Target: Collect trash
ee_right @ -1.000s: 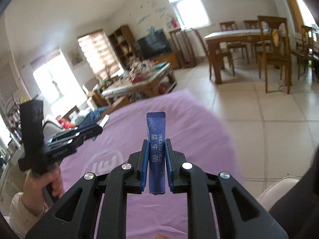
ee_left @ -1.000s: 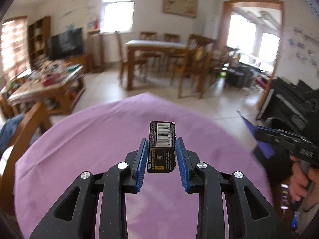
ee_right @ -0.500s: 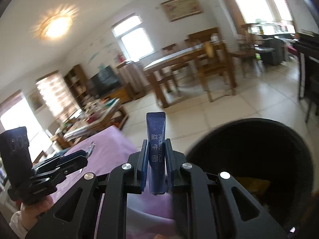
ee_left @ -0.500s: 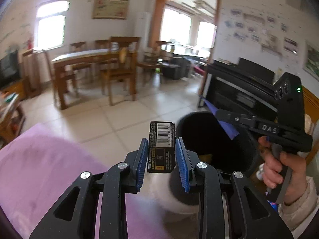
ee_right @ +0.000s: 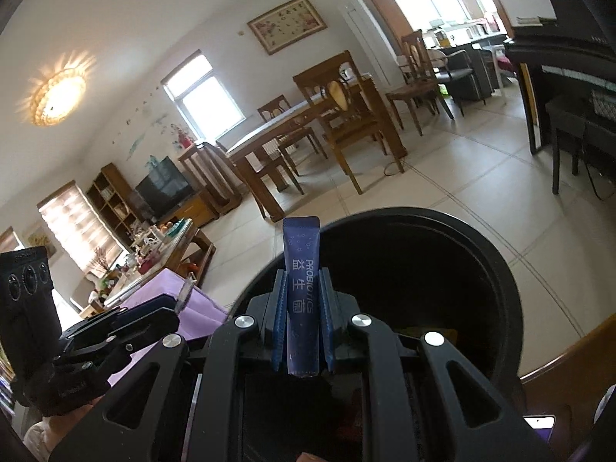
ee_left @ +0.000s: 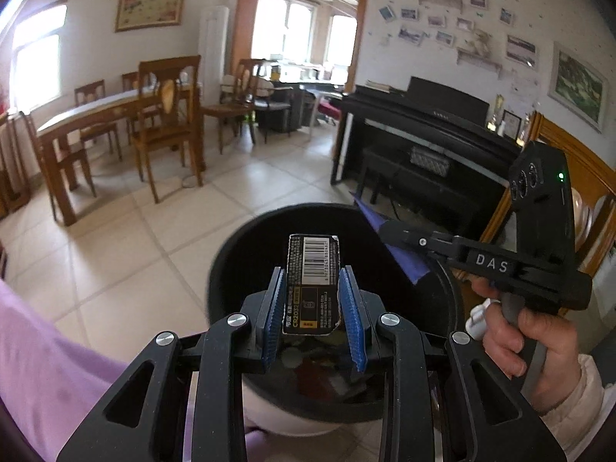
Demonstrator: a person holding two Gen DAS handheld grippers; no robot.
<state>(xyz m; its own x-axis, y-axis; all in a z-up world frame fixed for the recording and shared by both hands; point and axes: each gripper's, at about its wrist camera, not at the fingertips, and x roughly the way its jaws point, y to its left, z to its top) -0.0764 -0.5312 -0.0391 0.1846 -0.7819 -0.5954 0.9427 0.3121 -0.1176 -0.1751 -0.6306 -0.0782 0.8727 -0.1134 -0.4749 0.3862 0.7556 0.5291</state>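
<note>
So both hands have swung off the purple-cloth tabletop (ee_left: 46, 365) and are now parked over the round black trash bin (ee_left: 238, 254), which is basically the whole point of the task. A second ago the left wrist view was all purple cloth with no bin anywhere; half a second ago the bin was just creeping in, and now it fills the middle of both views.

The left gripper (ee_left: 312, 310) has its jaws nearly closed, pinching the black battery card with the white barcode (ee_left: 312, 269) by its edges, and the card sits right above the bin's opening. The right gripper (ee_right: 300, 321) is the same deal, jaws clamped tight on the slim dark blue probiotics sachet (ee_right: 301, 288), which sticks up over the near rim.

Grips look unchanged from before. I'd say carrying is done, and only letting go is left.
</note>
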